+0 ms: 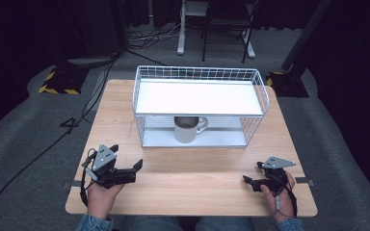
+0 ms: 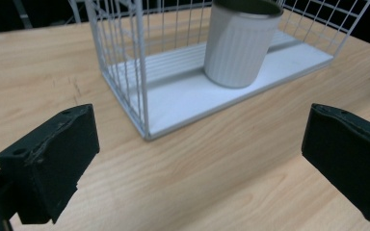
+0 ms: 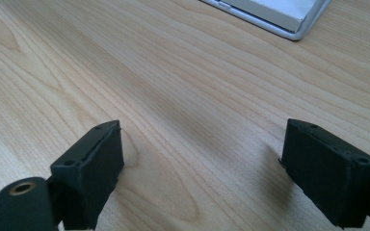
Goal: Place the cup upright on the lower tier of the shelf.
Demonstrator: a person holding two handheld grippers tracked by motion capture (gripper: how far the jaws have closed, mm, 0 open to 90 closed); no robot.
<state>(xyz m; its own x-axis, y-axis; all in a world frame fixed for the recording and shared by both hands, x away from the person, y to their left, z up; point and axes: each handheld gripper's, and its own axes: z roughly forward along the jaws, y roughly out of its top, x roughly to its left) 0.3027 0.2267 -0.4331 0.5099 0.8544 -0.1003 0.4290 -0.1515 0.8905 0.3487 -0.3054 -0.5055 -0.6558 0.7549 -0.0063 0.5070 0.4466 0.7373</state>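
Bright overhead light glares on the shelf (image 1: 200, 96); surroundings dark.

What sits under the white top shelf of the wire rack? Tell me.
A white ribbed ceramic mug stands upright on the white wire rack's bottom tray, its handle towards the person's right. The top shelf covers the tray's rear part, so anything there is hidden. The mug's contents cannot be made out.

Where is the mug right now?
In the high view, the mug stands upright on the bottom shelf of the white wire rack, near the table's middle, handle toward the right gripper's side.

no readable text, no labels, brands, numbers or signs
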